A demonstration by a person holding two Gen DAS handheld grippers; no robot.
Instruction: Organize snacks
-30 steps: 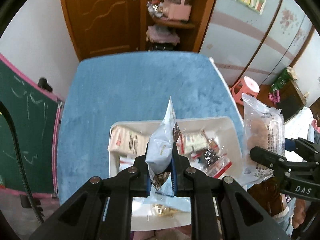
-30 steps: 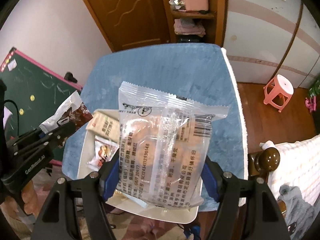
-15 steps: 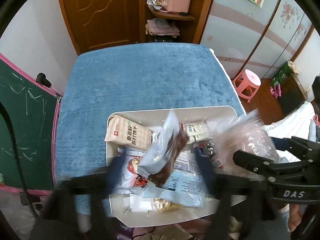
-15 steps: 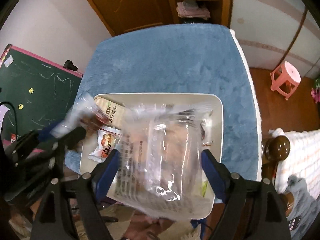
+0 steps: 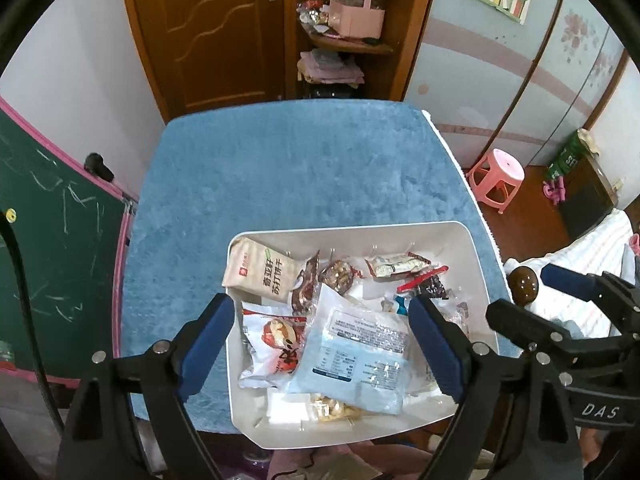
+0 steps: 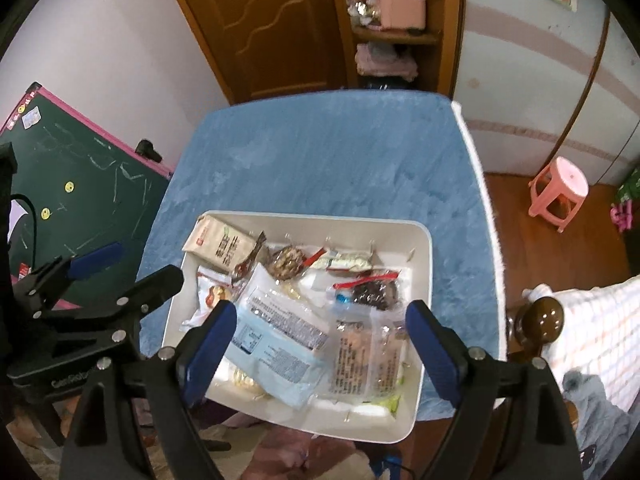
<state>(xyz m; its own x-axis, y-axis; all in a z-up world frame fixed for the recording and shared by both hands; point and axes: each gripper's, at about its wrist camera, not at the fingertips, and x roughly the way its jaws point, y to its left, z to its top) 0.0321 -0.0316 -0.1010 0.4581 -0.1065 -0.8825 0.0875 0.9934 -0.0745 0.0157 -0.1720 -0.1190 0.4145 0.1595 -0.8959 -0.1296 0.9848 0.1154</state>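
The left gripper [image 5: 320, 344] is hanging over the near left part of the white bin [image 5: 476, 248], its jaws just having opened wide with nothing clamped between them. The right gripper [image 6: 318, 350] is hovering over the bin's near right part, its jaws likewise having just spread, gripping nothing. Below them, inside the bin, a pale blue packet [image 5: 352, 360] is lying flat, a clear cake packet [image 6: 368, 356] is resting just right of it, and a beige cracker pack [image 5: 262, 272] is leaning in the far left corner. The bin is sitting on the near edge of the blue tablecloth [image 5: 296, 168].
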